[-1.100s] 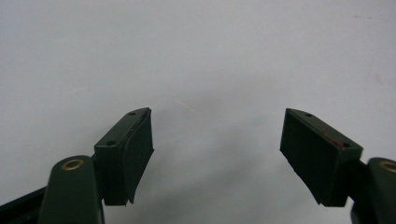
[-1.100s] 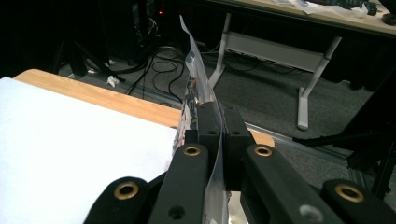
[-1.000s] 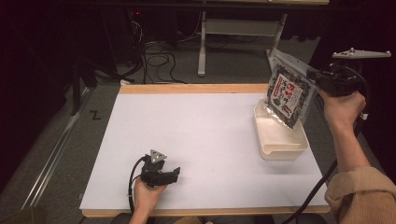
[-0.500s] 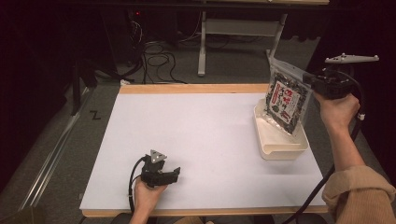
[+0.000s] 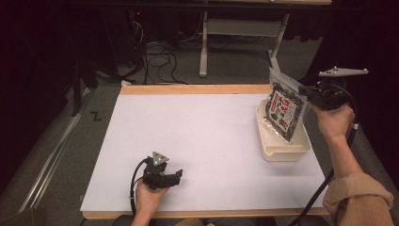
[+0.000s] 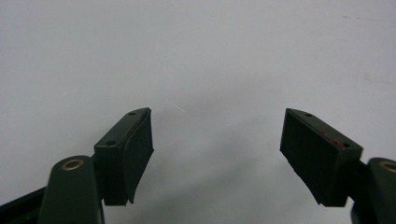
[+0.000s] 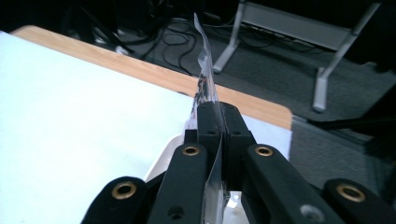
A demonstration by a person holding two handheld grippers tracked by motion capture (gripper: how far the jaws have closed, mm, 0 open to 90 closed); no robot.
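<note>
A clear plastic bag [image 5: 283, 109] with a dark printed pack inside hangs upright, its lower end down in the cream tray [image 5: 269, 143] at the table's right side. My right gripper [image 5: 308, 92] is shut on the bag's right edge. In the right gripper view the clear film [image 7: 205, 86] stands clamped between the two black jaws of that gripper [image 7: 219, 122]. My left gripper [image 5: 177, 176] rests low on the white table [image 5: 197, 132] near the front edge, held by a hand. Its jaws stand apart over bare table, with nothing between the left gripper's [image 6: 217, 140] pads.
A wooden rim [image 5: 188, 89] runs along the table's far edge. Beyond it lie loose cables [image 5: 160, 56] on the dark floor and the grey legs of another table [image 5: 235, 28]. A wide stretch of white surface lies between the two hands.
The right hand has come down with the bag, so the bag's lower end now sits deeper in the tray. The left hand has stayed where it was.
</note>
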